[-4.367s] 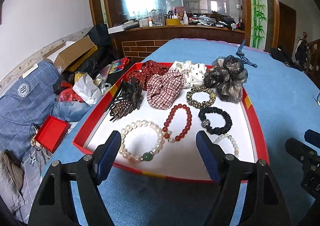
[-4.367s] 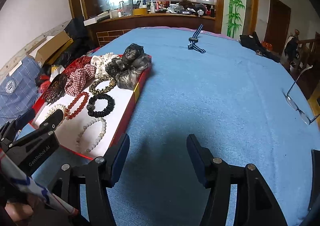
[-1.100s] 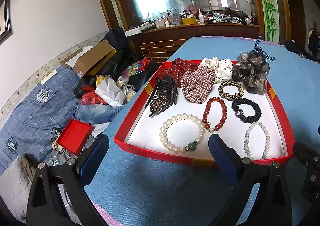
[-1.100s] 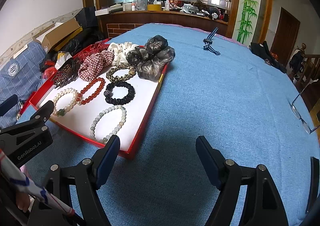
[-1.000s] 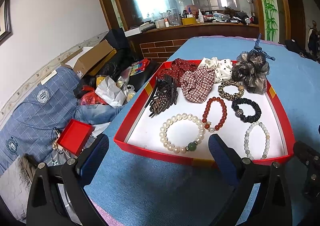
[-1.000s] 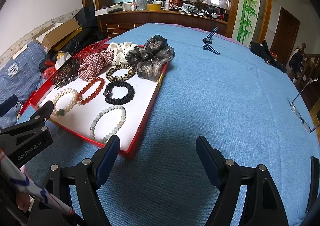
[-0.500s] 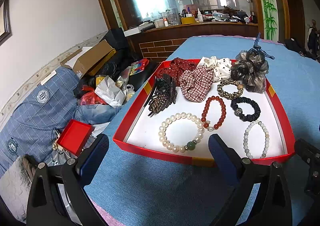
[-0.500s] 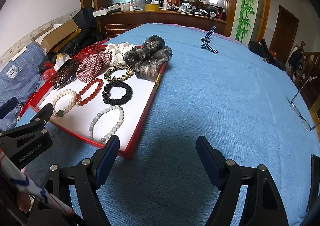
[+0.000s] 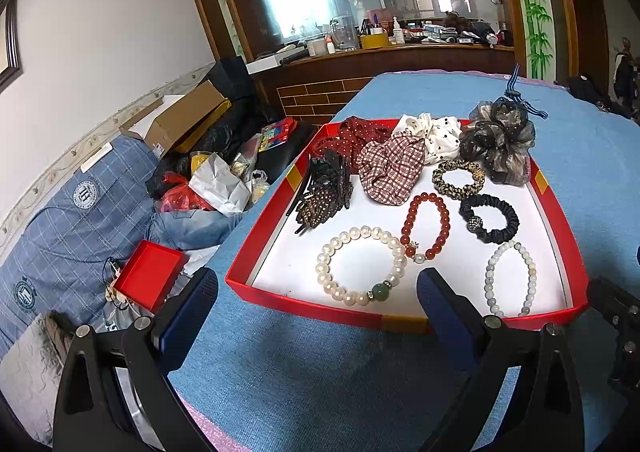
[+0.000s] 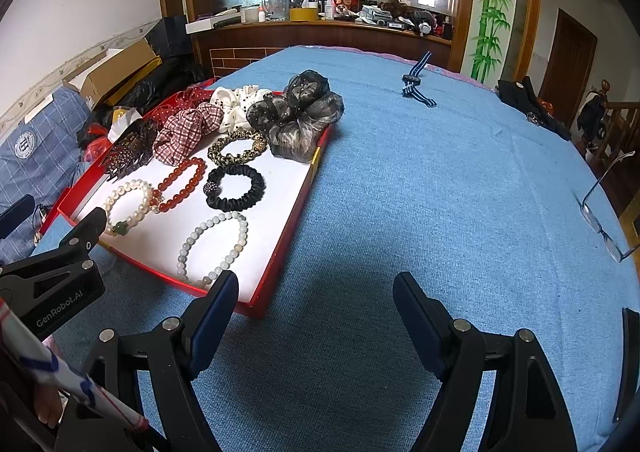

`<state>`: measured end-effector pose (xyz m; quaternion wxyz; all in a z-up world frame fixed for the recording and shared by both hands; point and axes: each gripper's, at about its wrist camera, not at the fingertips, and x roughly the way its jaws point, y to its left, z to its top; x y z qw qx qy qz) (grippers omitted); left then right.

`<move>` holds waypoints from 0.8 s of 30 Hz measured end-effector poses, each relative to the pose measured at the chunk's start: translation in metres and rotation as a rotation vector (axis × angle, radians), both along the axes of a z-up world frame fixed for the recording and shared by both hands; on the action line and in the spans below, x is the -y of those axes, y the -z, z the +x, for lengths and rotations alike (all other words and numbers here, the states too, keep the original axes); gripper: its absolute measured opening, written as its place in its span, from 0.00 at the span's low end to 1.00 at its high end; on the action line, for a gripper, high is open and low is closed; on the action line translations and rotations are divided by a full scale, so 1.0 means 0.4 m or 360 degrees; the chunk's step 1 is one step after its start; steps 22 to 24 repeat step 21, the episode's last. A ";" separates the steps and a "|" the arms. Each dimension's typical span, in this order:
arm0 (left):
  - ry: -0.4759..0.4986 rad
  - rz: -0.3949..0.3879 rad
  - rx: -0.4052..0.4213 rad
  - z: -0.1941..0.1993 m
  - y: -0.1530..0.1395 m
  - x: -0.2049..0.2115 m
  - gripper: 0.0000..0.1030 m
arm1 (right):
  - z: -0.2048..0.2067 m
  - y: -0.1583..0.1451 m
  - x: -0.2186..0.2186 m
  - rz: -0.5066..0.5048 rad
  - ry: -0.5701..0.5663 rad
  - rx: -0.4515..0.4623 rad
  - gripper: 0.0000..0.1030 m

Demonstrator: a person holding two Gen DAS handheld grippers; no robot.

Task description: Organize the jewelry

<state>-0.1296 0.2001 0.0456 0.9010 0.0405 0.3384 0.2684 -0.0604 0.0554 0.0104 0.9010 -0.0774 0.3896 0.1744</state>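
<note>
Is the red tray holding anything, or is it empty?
Holding. The red tray has bracelets such as the pearl bracelet near its front, and scrunchies and hair clips at the back.

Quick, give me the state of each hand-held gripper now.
Left hand-held gripper: open, holding nothing.
Right hand-held gripper: open, holding nothing.

tray (image 9: 256, 284) on table (image 10: 440, 192), bracelets (image 9: 362, 266) inside, scrunchies (image 9: 390, 168) behind

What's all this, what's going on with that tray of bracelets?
A person holds a gripper in each hand over a blue-covered table. The left gripper and right gripper both hang open and empty, short of the red tray. Inside lie bead bracelets, including a pearl bracelet, with scrunchies and hair clips. Nothing is being handled.
</note>
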 end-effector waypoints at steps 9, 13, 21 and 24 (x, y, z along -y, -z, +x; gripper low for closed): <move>0.0022 0.0012 -0.0006 0.004 -0.003 0.015 0.96 | 0.001 -0.004 0.011 0.0022 0.0017 0.0001 0.81; 0.0042 0.0021 -0.0011 0.004 -0.012 0.029 0.96 | 0.002 -0.007 0.031 0.0047 0.0037 -0.0010 0.82; 0.0270 0.0003 -0.0043 0.045 -0.056 0.158 0.96 | 0.036 -0.016 0.206 0.0087 0.0301 -0.0031 0.85; 0.0270 0.0003 -0.0043 0.045 -0.056 0.158 0.96 | 0.036 -0.016 0.206 0.0087 0.0301 -0.0031 0.85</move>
